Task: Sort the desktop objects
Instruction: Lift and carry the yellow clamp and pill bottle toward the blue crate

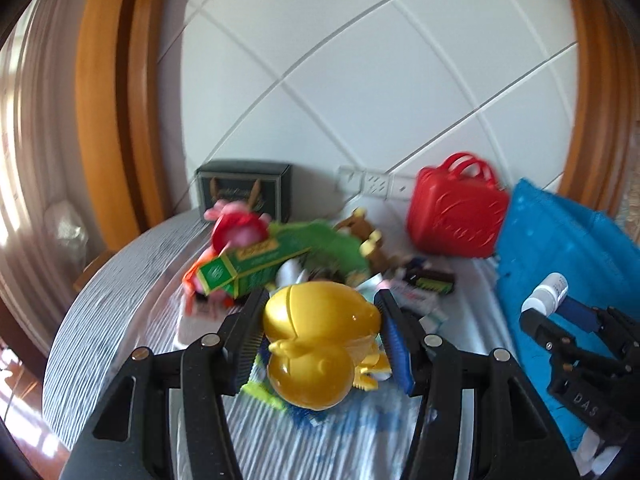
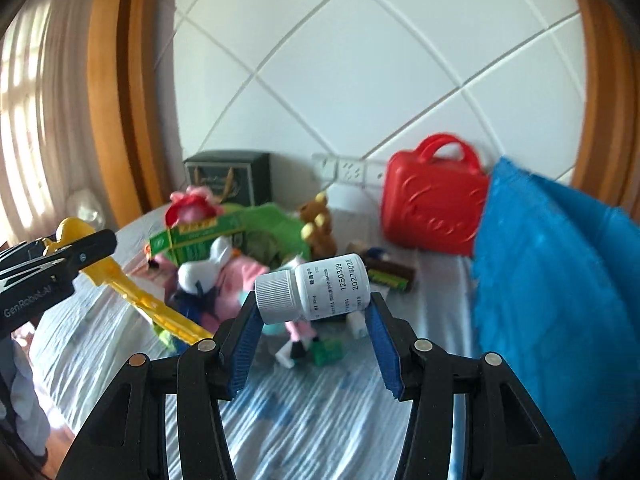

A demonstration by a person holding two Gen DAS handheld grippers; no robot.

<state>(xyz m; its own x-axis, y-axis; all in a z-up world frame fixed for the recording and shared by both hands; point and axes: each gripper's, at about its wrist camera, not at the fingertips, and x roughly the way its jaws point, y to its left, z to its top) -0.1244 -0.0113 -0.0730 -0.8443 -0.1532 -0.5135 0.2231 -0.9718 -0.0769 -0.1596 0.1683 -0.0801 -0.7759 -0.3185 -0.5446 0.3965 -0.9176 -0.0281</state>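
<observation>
Carrying two picks above the desk [image 1: 120,280]: left tool [image 1: 320,320] is clamping a yellow toy [image 1: 316,340], right tool [image 2: 312,312] is pinching a white bottle [image 2: 316,286] sideways; next is likely sorting each, maybe into the blue bag [image 2: 552,300], releasing cleanly

— Light? Bright daylight enters from the curtained window [image 1: 24,128] at left, with glare on the yellow toy [image 1: 320,336].

— Sharpness? Motion blur smears the toy pile [image 2: 240,248]; fisheye bends the wood frame [image 2: 116,92], corners vignette black.
</observation>
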